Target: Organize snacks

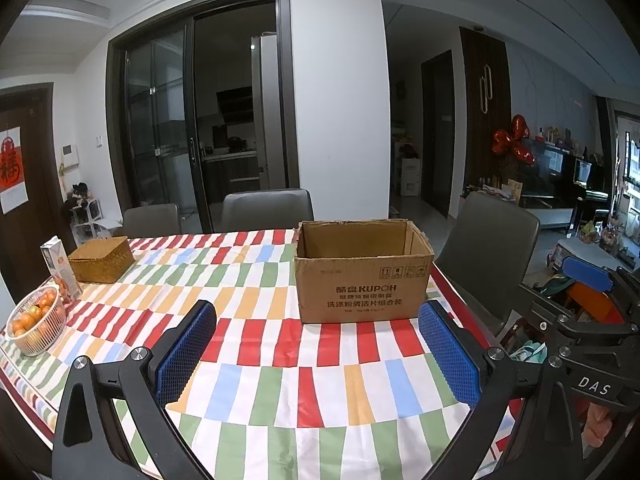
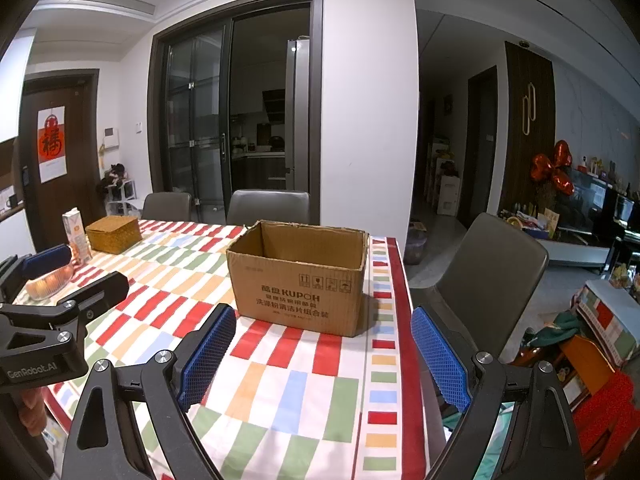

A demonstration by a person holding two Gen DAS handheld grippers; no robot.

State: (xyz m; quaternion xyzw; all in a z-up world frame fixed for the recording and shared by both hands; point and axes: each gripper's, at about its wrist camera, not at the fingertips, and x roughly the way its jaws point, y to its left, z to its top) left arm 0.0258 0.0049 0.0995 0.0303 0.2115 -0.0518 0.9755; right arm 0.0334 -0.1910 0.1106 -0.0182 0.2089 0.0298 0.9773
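An open brown cardboard box stands on the checked tablecloth near the table's right edge; it also shows in the right wrist view. I cannot see its inside. My left gripper is open and empty, held above the cloth in front of the box. My right gripper is open and empty, near the table's right front corner. A juice carton and a white basket of oranges stand at the left.
A woven lidded basket sits at the far left. Grey chairs stand behind the table and at its right side. Cluttered bags and boxes lie on the floor to the right.
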